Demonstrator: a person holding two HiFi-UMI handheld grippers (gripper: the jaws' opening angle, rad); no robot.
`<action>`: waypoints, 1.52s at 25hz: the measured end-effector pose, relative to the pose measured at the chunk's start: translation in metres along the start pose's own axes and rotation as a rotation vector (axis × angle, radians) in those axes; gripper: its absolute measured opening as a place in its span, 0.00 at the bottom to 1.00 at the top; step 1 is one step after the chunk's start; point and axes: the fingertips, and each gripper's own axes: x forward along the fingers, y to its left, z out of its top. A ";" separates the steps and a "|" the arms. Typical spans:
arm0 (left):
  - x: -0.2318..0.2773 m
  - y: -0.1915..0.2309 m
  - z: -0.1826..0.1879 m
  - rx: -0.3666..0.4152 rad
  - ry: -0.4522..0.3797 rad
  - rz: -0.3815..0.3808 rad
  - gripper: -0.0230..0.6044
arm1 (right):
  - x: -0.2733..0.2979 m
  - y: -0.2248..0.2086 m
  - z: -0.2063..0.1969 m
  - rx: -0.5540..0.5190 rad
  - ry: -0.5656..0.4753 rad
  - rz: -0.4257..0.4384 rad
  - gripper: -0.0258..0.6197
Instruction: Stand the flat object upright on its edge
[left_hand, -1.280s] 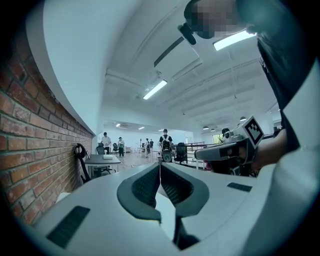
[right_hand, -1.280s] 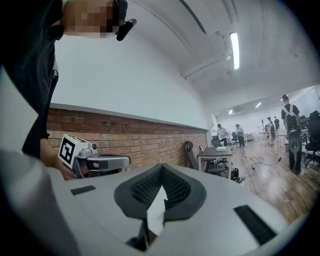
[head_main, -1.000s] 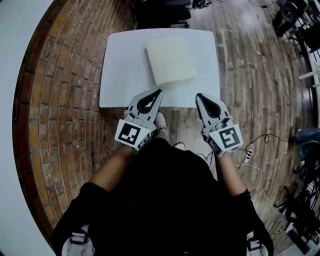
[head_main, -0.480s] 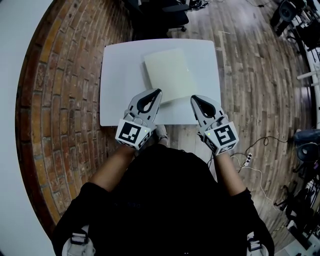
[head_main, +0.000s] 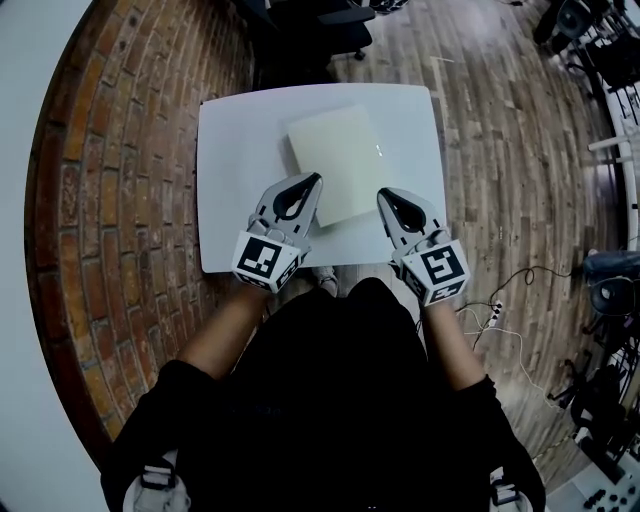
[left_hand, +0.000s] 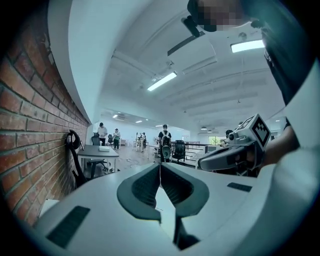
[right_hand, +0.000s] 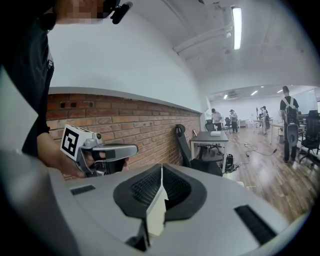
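The pale flat slab lies flat mid-counter. The left gripper has its jaws closed on nothing, and the right gripper, also empty, is just opening its jaws. It looks best to catch the near edge with one gripper, brace with the other, and tip slowly. Both grippers have advanced from the counter's edge to the slab.

A white table with rounded corners sits in the upper middle of the head view. It stands where brick floor on the left meets wooden planks on the right. One pale cream square slab lies flat on it near the middle, turned slightly askew.
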 end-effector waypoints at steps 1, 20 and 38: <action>0.002 0.005 -0.002 -0.007 0.004 0.004 0.07 | 0.005 -0.002 -0.002 0.006 0.006 -0.004 0.07; 0.050 0.068 -0.048 -0.089 0.154 0.227 0.07 | 0.100 -0.083 -0.038 0.013 0.233 0.146 0.12; 0.081 0.130 -0.158 -0.333 0.481 0.466 0.07 | 0.186 -0.140 -0.113 0.053 0.524 0.208 0.17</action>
